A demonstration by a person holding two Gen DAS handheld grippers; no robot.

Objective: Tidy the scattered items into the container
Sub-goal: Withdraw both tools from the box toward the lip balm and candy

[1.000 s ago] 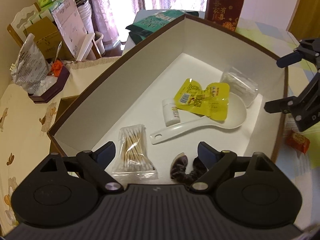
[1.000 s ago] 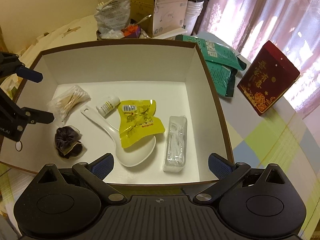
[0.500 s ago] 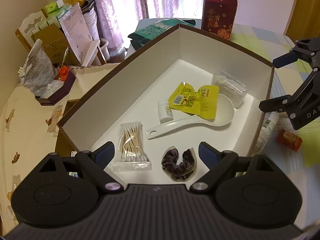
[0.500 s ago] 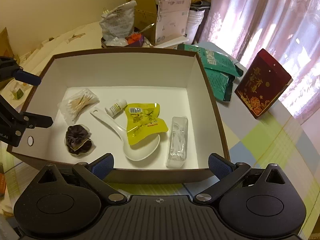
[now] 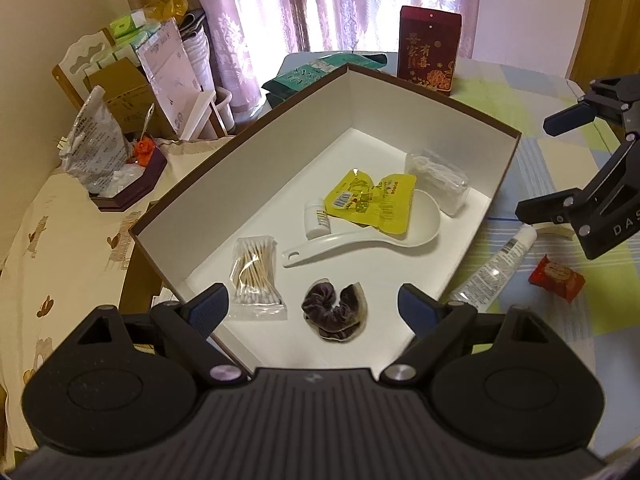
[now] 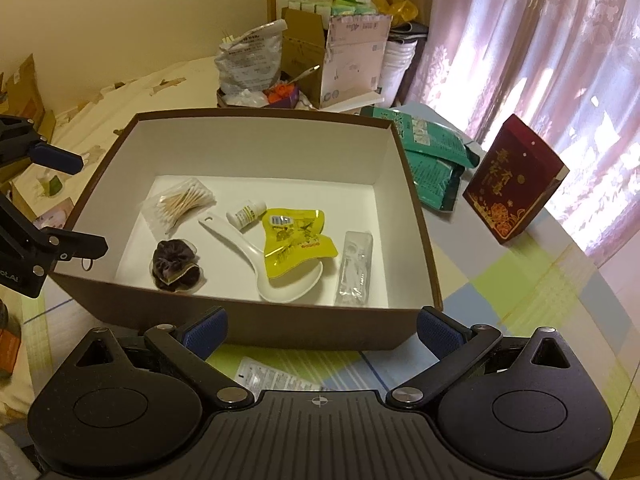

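Note:
A brown box with white inside [image 5: 256,128] [image 6: 240,320] holds a bag of cotton swabs [image 5: 256,272] [image 6: 180,204], a dark scrunchie [image 5: 334,312] [image 6: 174,266], a white spoon [image 5: 360,236] [image 6: 256,256], a small white bottle [image 5: 316,220] [image 6: 246,213], a yellow pouch [image 5: 372,200] [image 6: 296,242] and a clear plastic case [image 5: 438,178] [image 6: 356,268]. Outside the box lie a white tube [image 5: 494,268] and a red wrapped snack [image 5: 556,276]. My left gripper [image 5: 314,306] [image 6: 60,204] is open and empty above the box's near corner. My right gripper [image 6: 322,330] [image 5: 548,164] is open and empty beside the box.
A red gift box [image 5: 430,54] [image 6: 516,192] and green packets [image 5: 308,76] [image 6: 432,160] stand beyond the box. Cartons, a foil bag [image 5: 92,144] and clutter fill the side shelf [image 6: 304,60]. A printed white item [image 6: 272,378] lies under my right gripper. Checked tablecloth surrounds the box.
Both grippers have pulled back and up from the box, so more of it and the table shows. The tube and snack have come fully into the left view. Both stayed open.

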